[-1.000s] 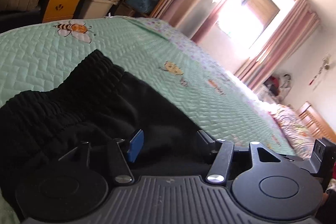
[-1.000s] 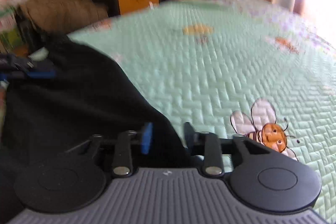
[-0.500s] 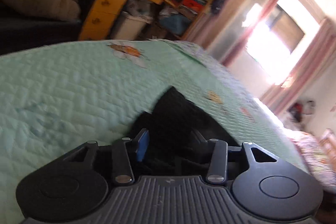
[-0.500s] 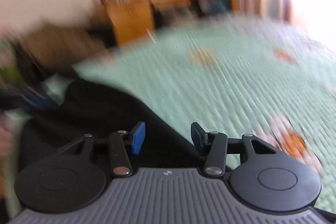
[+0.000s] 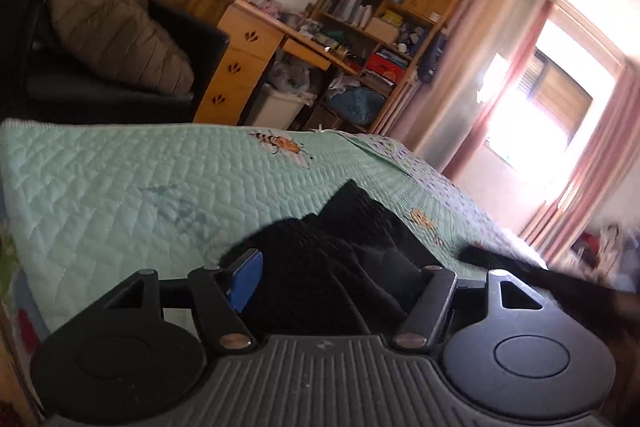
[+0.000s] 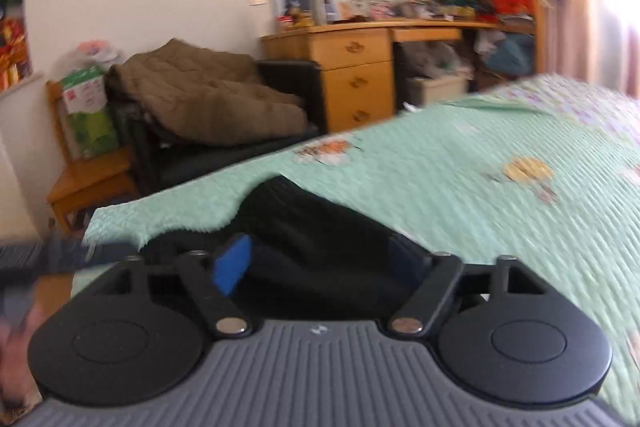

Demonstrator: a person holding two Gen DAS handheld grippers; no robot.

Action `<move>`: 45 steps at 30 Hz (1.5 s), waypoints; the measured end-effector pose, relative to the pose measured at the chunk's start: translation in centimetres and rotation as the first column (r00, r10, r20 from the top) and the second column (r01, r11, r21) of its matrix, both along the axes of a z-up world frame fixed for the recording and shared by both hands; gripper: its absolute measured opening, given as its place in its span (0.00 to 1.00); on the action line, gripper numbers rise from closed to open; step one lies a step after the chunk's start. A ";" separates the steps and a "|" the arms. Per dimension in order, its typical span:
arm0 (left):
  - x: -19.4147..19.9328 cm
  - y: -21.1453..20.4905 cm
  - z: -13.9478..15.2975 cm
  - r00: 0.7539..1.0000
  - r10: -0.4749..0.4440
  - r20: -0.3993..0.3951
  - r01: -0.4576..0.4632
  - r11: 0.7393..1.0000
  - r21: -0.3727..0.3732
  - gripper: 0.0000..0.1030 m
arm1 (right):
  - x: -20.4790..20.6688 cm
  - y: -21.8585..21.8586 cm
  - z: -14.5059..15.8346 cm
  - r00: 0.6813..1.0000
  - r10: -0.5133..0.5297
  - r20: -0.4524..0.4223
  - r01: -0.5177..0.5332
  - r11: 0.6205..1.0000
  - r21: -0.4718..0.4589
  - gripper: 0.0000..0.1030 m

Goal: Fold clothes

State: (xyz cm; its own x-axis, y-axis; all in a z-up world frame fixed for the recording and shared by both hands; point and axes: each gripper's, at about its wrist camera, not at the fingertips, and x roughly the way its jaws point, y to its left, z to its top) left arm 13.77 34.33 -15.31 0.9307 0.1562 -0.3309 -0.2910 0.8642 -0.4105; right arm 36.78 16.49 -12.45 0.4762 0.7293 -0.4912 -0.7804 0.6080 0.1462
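Garment: black garment (image 5: 340, 259) lies bunched in uneven layers on the green quilt (image 5: 120, 187), towards its near side, well short of the bee print (image 5: 282, 147)
Left gripper: left gripper (image 5: 340, 279) has its jaws opening, apart, with black cloth lying between them; the pads do not seem to press it, so I read it as released
Right gripper: right gripper (image 6: 320, 263) likewise opening, jaws wide, cloth between them but not pinched
Risk, fold: the stacked layers look loose; freed at once, they may slump and undo the fold
Risk, snag: cloth between the fingers could catch a pad on withdrawal and drag the pile askew
Containers: pale bin (image 5: 280, 103) beyond the quilt, under the wooden desk (image 5: 256, 27); contents cannot be made out. Shelf unit (image 5: 384, 11) beside the desk holds books and boxes
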 end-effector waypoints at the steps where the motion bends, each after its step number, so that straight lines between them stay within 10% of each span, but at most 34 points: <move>1: 0.1 -1.1 0.2 1.000 -0.029 -0.012 0.029 0.998 0.059 0.66 | 0.2 1.5 0.2 1.000 0.021 0.009 -0.021 1.000 -0.006 0.77; 4: 1.5 -2.5 -0.7 0.987 -0.110 -0.115 0.124 0.985 0.118 0.68 | 5.9 4.9 -3.4 0.993 -0.100 -0.057 0.086 0.975 -0.207 0.75; 7: 1.3 -2.0 -2.5 0.979 -0.145 -0.140 0.154 0.987 0.053 0.68 | 7.6 3.0 -3.0 0.939 -0.305 -0.160 0.286 0.949 -0.132 0.68; 11: -0.7 -1.8 -2.2 0.989 -0.136 -0.059 0.137 0.990 0.021 0.66 | 2.1 2.8 0.2 0.991 -0.094 -0.095 0.103 0.990 0.099 0.69; 14: -2.1 -1.9 -1.2 0.991 -0.129 -0.029 0.130 0.991 0.027 0.66 | 0.3 7.2 0.0 0.995 0.054 -0.088 -0.050 0.998 0.050 0.70; 17: -3.0 -1.3 0.1 0.992 -0.128 -0.019 0.129 0.992 0.006 0.66 | 2.4 11.6 -2.3 0.993 -0.004 -0.118 -0.014 0.988 -0.154 0.83; 19: -3.5 -0.7 1.0 0.990 -0.141 0.011 0.141 0.990 -0.010 0.68 | 3.5 11.2 -1.9 0.977 -0.079 -0.198 0.066 0.995 -0.070 0.80; 23: -2.6 0.6 2.7 0.980 -0.184 0.080 0.187 0.982 -0.038 0.72 | -0.6 5.0 2.1 0.987 -0.042 -0.155 0.053 0.997 0.062 0.77; 27: 1.1 0.5 2.6 0.970 -0.238 0.057 0.240 0.970 -0.037 0.73 | -7.5 -5.3 2.9 0.993 -0.099 -0.070 0.099 0.995 0.002 0.77; 32: 6.3 0.7 -0.5 0.956 -0.264 -0.125 0.263 0.964 -0.027 0.60 | -15.5 -14.2 -1.6 0.989 -0.150 0.017 0.148 0.942 -0.302 0.78; 34: 6.2 0.9 -0.5 0.958 -0.256 -0.132 0.252 0.967 -0.040 0.57 | -19.2 -18.1 -1.3 0.983 -0.184 0.000 0.180 0.956 -0.231 0.82; 39: 4.0 -1.8 2.7 0.964 -0.263 -0.042 0.261 0.965 -0.037 0.73 | -23.3 -20.3 0.7 0.964 -0.235 0.125 0.254 0.953 -0.163 0.82; 45: 6.5 -9.5 1.5 0.912 -0.355 -0.204 0.381 0.919 0.102 0.74 | -19.7 -16.9 2.0 0.969 -0.219 0.117 0.231 0.968 -0.102 0.84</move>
